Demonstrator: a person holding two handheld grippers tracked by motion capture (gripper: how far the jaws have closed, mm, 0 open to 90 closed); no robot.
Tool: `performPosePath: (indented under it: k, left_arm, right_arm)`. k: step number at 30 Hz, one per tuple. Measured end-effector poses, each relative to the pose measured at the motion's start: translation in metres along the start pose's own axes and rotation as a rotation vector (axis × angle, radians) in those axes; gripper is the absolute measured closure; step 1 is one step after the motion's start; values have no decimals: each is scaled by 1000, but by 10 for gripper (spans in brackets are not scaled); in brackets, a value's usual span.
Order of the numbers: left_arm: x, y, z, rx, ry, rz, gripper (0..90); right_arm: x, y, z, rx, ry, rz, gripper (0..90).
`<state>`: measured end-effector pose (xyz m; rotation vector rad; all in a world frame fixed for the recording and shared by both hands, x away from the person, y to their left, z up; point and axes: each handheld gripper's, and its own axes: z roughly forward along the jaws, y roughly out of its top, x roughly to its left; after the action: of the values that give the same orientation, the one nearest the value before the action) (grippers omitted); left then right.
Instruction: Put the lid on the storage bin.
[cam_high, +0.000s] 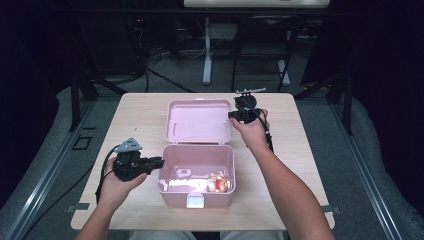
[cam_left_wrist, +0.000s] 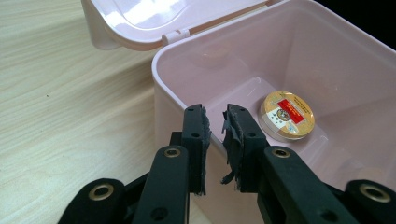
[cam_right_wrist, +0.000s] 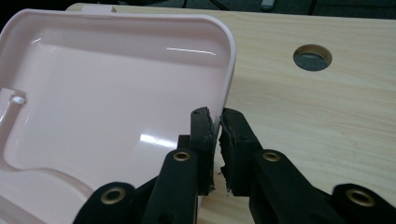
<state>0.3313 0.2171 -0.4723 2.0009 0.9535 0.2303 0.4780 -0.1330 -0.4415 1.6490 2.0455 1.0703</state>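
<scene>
A round tin lies in the box (lid probably flat behind).

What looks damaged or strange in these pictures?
The black pads on the left gripper's fingers look torn, with ragged edges; the right gripper's fingers look the same. The pink box stands open and looks intact.

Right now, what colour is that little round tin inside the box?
The round tin has a gold lid with a red label, clearest in the left gripper view; the box is pale pink.
</scene>
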Motion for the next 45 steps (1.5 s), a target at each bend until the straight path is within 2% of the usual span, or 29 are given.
performPosePath:
  k: [12,27,33,42,45]
  left_arm:
    - [0,0,0,-2,2,-2,781]
    - [0,0,0,-4,5,-3,785]
    - [0,0,0,-5,5,-3,786]
    - [-1,0,0,-6,7,-6,787]
    - [-1,0,0,-5,8,-5,787]
  right_arm:
    - [6,0,-19,-52,0,-37,847]
    - [10,-2,-36,-98,18,-48,866]
    - [13,-5,-45,-124,21,-60,868]
    - [17,-12,-57,-172,18,-105,868]
    - [17,-16,-61,-192,30,-100,871]
